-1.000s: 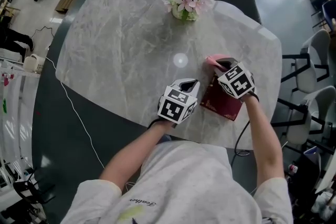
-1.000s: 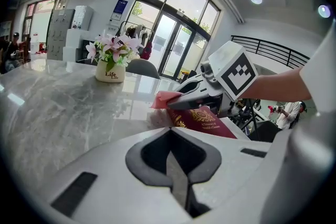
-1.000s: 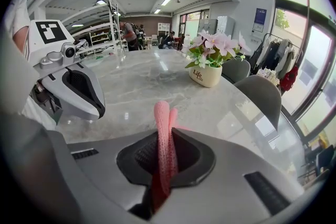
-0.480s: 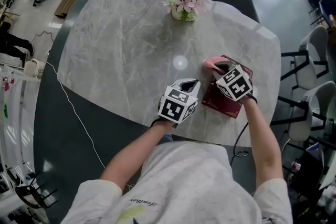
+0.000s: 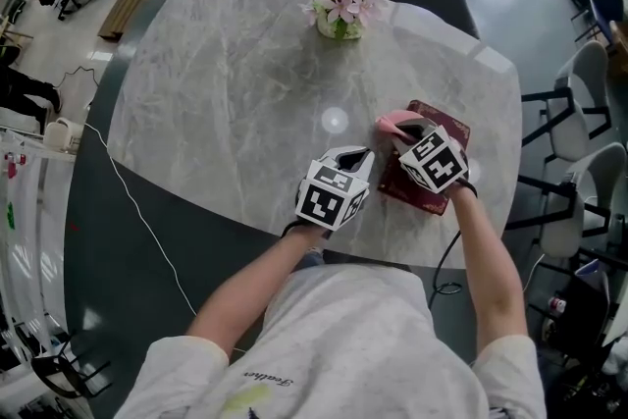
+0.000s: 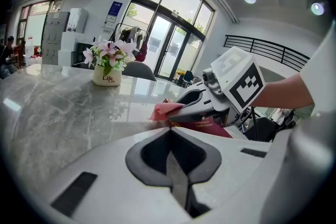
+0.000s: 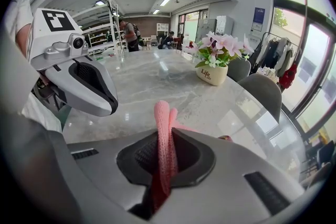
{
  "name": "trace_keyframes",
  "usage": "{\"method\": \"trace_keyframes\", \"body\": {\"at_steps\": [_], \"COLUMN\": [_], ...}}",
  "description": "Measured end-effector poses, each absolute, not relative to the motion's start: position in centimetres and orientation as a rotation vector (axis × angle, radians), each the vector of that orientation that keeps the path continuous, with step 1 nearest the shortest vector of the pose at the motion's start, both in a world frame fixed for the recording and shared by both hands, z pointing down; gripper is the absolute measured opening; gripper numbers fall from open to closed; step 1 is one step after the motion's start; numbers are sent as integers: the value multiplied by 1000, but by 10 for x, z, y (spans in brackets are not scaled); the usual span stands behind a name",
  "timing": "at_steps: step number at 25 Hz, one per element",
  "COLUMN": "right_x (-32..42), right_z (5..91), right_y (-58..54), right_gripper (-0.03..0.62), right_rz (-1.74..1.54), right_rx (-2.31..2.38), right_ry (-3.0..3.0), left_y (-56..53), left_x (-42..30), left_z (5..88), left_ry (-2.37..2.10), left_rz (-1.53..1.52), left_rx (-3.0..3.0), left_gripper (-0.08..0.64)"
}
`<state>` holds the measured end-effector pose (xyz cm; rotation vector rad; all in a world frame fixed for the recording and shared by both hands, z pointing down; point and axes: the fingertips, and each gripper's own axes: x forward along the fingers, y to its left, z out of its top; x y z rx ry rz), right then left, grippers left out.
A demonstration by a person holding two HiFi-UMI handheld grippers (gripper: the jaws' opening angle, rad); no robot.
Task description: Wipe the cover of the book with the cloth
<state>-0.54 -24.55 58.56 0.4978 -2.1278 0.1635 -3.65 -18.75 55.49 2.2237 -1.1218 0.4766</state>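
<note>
My right gripper (image 5: pixel 404 134) clamped on pink cloth (image 5: pixel 390 122) at book's (image 5: pixel 444 120) 9 o'clock edge | left gripper (image 5: pixel 358 155) closed, empty | I judge wiping under way, cover area remaining

Left claw (image 6: pixel 169 132) empty, jaws together; right claw (image 7: pixel 164 136) tight on cloth (image 7: pixel 161 112).

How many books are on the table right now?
1. The book lies near the table's right edge, partly under the right gripper, which holds the cloth. No other book shows.
</note>
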Motion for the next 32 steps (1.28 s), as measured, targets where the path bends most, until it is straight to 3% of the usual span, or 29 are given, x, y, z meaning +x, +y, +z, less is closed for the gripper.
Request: {"method": "trace_keyframes", "body": {"at_steps": [32], "right_x": [-16], "right_z": [589], "right_y": [-183], "right_gripper": [15], "right_rz": [176], "right_rx": [513], "right_ry": [-2115], "left_y": [-158], "left_x": [-40], "left_z": [545], "left_ry": [-1090], "left_rz": [474], "left_rx": [2287], "left_gripper": [6]}}
